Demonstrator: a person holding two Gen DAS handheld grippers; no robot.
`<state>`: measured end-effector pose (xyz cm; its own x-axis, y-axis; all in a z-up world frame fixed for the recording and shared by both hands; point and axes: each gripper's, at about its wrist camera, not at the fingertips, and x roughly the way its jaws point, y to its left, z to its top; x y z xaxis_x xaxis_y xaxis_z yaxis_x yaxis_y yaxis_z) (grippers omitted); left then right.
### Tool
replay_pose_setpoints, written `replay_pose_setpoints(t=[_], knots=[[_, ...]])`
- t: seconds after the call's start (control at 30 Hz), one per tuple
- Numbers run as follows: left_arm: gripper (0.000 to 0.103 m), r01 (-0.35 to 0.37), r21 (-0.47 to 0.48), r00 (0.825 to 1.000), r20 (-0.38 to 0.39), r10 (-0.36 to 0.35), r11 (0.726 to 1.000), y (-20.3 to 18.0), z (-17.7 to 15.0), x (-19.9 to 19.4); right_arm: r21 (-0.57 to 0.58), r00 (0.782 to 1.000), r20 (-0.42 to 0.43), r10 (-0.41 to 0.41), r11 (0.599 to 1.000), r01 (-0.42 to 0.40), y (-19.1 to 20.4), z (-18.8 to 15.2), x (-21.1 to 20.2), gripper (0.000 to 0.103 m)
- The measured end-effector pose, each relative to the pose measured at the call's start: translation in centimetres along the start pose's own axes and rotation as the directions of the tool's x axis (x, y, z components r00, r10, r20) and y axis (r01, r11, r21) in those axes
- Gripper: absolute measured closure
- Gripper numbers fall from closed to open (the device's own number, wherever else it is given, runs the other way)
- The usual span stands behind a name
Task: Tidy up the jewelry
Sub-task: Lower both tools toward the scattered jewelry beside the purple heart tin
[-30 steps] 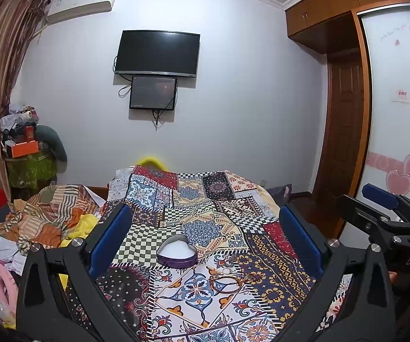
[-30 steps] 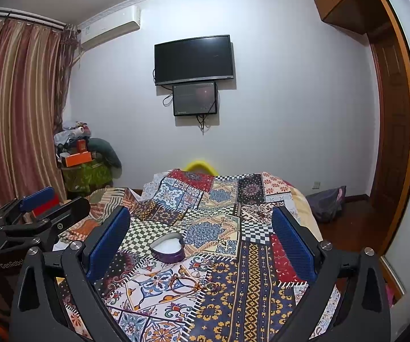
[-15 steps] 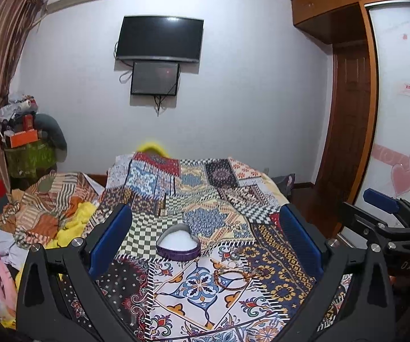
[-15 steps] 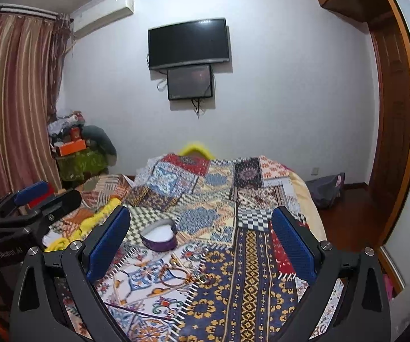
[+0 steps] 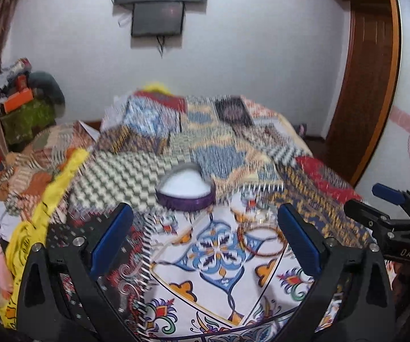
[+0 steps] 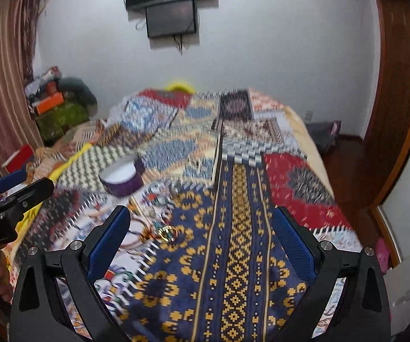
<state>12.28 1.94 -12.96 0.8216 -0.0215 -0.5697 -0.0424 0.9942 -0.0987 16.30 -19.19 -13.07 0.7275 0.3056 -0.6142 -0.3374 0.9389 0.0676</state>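
Purple-walled and white inside, the heart-shaped box [image 5: 186,189] sits on the patchwork bedspread [image 5: 304,176] ahead of my left gripper [image 5: 205,236], beyond the gap between its 2 blue pads [image 5: 110,239], roughly centred. Those jaws stand wide apart with nothing between them. From this view the box's lobes face away from me toward the far wall, though blur softens its outline. A thin bangle [image 5: 262,240] lies flat on the cloth just inside my right-hand pad, nearer to me than the box, with smaller pale pieces [image 5: 259,213] too smeared to identify between it and the box.

My right gripper [image 6: 202,239] is spread wide too, empty. Through it the box [image 6: 122,178] sits off to the left, past the left pad [image 6: 107,242]. A gold ring [image 6: 168,232] lies flat between the pads, nearer the left one, beside a tangle of gold and coloured pieces [image 6: 145,225] whose long axes I cannot make out.
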Motion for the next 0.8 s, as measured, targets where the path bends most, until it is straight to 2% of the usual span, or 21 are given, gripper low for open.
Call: replay_pose_setpoints(t=[0.2,0.27,0.33,0.47,0.5,0.57,0.63,0.8], knots=[[0.028,0.065,-0.038,0.986,-0.15,-0.07,0.997,0.1,-1.6,4.4,-0.001,0.994,-0.096,0.05,0.999,-0.05,-0.3,-0.9,2.4,0.008],[0.034,0.076,-0.049,0.981,-0.174,-0.083,0.996,0.1,-1.7,5.2,-0.005,0.991,-0.116,0.072,0.997,-0.073,-0.3,-0.9,3.3,0.015],[0.037,0.096,-0.069,0.975,-0.192,-0.108,0.993,0.1,-1.9,5.9,-0.013,0.986,-0.135,0.097,0.995,-0.1,0.0,-0.9,4.0,0.027],[0.057,0.118,-0.088,0.965,-0.225,-0.135,0.989,0.0,-1.8,6.9,-0.048,0.975,-0.178,0.132,0.989,-0.143,0.8,-0.9,5.4,0.043],[0.058,0.124,-0.088,0.962,-0.232,-0.142,0.988,-0.1,-1.8,7.1,-0.059,0.974,-0.184,0.134,0.987,-0.147,1.0,-0.9,5.5,0.047],[0.065,0.143,-0.085,0.957,-0.244,-0.159,0.986,-0.3,-1.8,7.3,-0.095,0.973,-0.19,0.132,0.984,-0.152,1.5,-0.9,5.7,0.051],[0.071,0.16,-0.08,0.95,-0.257,-0.175,0.984,-0.7,-1.9,7.6,-0.12,0.972,-0.193,0.131,0.98,-0.156,1.8,-0.7,5.9,0.059],[0.082,0.18,-0.072,0.94,-0.283,-0.193,0.981,-1.3,-2.2,8.2,-0.124,0.965,-0.206,0.162,0.974,-0.189,1.8,-0.4,6.3,0.07]])
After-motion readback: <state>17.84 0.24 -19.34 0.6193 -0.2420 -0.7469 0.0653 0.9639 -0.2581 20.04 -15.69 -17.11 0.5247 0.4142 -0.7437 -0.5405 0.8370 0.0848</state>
